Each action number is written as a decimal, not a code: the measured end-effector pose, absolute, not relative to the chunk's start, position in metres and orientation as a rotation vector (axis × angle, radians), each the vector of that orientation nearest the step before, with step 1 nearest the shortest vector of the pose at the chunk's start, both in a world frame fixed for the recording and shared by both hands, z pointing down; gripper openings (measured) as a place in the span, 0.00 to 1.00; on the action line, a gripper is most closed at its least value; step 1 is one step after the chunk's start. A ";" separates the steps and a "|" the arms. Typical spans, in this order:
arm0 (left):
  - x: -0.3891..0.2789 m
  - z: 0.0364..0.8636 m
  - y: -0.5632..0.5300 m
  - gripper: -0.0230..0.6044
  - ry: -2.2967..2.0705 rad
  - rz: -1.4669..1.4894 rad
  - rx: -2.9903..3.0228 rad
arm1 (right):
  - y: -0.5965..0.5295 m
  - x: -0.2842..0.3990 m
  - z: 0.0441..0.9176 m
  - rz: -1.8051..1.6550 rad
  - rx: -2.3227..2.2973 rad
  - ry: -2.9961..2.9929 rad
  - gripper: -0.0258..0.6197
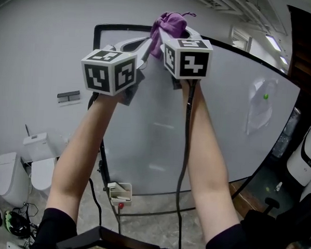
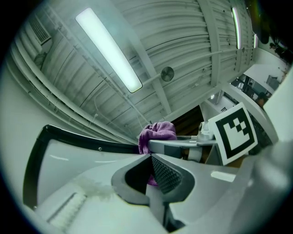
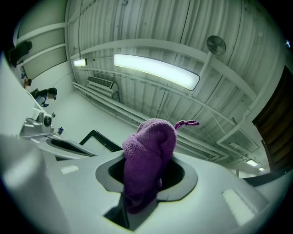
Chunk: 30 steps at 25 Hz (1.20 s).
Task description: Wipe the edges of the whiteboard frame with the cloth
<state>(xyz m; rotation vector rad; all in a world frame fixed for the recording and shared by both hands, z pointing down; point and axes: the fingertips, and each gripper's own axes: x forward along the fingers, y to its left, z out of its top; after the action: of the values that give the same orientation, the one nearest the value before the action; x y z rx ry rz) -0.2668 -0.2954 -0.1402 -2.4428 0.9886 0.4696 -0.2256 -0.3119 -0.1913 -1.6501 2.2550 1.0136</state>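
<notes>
Right gripper point(image 3: 149, 160) clamped on cloth at top rail of frame

Right gripper: jaws closed on the cloth point(image 3: 147, 153), and the wad stands up out of the tips. Left gripper point(image 2: 150, 157): jaws drawn together. A purple sliver shows in the hollow behind its tips; cannot tell whether it is pinched or only seen through.

Position, head view: both arms are raised. The cloth sits at upper centre of the picture, at the black top rail of the whiteboard frame point(image 1: 124, 27), near the frame's rounded upper-left corner. Actual contact is hidden behind the cloth. The rail's long axis runs from that corner toward the right of the picture, so most of its length lies rightward of the cloth. The side rail drops down from the same corner. The right gripper carries the cloth; the left sits just beside it, lower left, tips pointing at it.

Cloth: purple, nubbly knit, bunched into a rounded lump, with a thin loop sticking out at upper right. Judged soft; likely to fold or drag if pressed hard along the rail.
</notes>
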 end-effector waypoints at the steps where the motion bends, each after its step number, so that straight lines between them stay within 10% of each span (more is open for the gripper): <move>1: -0.259 -0.141 -0.296 0.04 0.994 0.470 -2.442 | -0.312 -0.219 -0.191 1.017 -1.647 2.257 0.27; 30: -0.090 -0.132 -0.294 0.04 1.043 0.459 -2.447 | -0.314 -0.060 -0.177 1.018 -1.622 2.317 0.27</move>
<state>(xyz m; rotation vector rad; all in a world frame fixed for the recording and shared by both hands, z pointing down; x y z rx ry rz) -0.0904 -0.2936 -0.1322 -2.4470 1.0433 0.4594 -0.0604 -0.3136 -0.1769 -1.6216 2.3172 1.0178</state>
